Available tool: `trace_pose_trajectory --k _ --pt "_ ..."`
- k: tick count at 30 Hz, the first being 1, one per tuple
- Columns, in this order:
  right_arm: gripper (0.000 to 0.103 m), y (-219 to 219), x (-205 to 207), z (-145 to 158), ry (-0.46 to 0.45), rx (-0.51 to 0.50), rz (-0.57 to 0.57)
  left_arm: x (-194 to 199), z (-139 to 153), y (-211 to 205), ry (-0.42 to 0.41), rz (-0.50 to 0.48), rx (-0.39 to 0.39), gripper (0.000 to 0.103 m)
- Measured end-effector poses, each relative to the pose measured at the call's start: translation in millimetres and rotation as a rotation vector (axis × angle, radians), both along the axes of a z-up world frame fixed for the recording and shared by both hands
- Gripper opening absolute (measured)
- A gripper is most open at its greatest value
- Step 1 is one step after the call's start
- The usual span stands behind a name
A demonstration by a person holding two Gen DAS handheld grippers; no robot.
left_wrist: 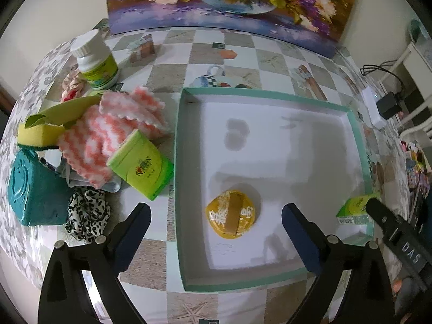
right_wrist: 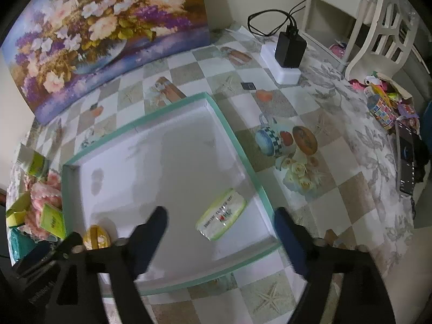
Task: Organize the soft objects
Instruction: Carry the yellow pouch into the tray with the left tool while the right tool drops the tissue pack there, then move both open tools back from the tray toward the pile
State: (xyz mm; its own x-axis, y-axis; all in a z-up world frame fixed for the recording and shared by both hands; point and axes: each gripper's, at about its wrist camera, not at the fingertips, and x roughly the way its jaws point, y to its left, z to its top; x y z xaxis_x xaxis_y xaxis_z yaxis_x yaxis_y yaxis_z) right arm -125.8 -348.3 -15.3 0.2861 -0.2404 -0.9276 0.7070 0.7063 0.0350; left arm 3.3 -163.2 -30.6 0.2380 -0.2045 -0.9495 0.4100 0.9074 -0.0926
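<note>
Tissue pack (right_wrist: 221,217) lies flat in the teal-rimmed tray (right_wrist: 237,140), long axis running diagonally toward the tray's right wall. Yellow round pouch (left_wrist: 230,216) lies apart from it on the tray floor. Left gripper (left_wrist: 216,232) jaws wide, empty, above the pouch; right gripper (right_wrist: 221,232) jaws wide, empty, above the pack. Pink striped cloth (left_wrist: 108,137) heaped on the tabletop (left_wrist: 167,75) left of the tray.

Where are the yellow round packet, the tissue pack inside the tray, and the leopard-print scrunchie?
yellow round packet (left_wrist: 230,214), left wrist view, centre band.
tissue pack (right_wrist: 221,218), right wrist view, top face.
leopard-print scrunchie (left_wrist: 86,213), left wrist view, fabric middle.
</note>
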Motion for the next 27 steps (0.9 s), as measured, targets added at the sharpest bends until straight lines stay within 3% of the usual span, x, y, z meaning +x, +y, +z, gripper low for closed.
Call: trace_pose_trajectory --k 2,4,18,27 --pt "0.094 1.1 0.2 -3.6 0.015 0.000 0.001 2.1 -0.9 2.1 0.009 0.010 -0.004 0.099" --pt "0.103 3.7 0.3 -2.4 0.013 -0.016 0.008 3.9 -1.0 4.6 0.011 0.023 -0.004 0.099" --pt "0.103 18.4 2.1 19.0 -0.028 -0.083 0.037 10.7 13.9 19.5 -0.019 0.060 -0.008 0.099" --pt "0.103 59.2 16.9 39.2 -0.118 -0.077 0.164 20.8 38.9 47.5 -0.087 0.078 0.027 0.099"
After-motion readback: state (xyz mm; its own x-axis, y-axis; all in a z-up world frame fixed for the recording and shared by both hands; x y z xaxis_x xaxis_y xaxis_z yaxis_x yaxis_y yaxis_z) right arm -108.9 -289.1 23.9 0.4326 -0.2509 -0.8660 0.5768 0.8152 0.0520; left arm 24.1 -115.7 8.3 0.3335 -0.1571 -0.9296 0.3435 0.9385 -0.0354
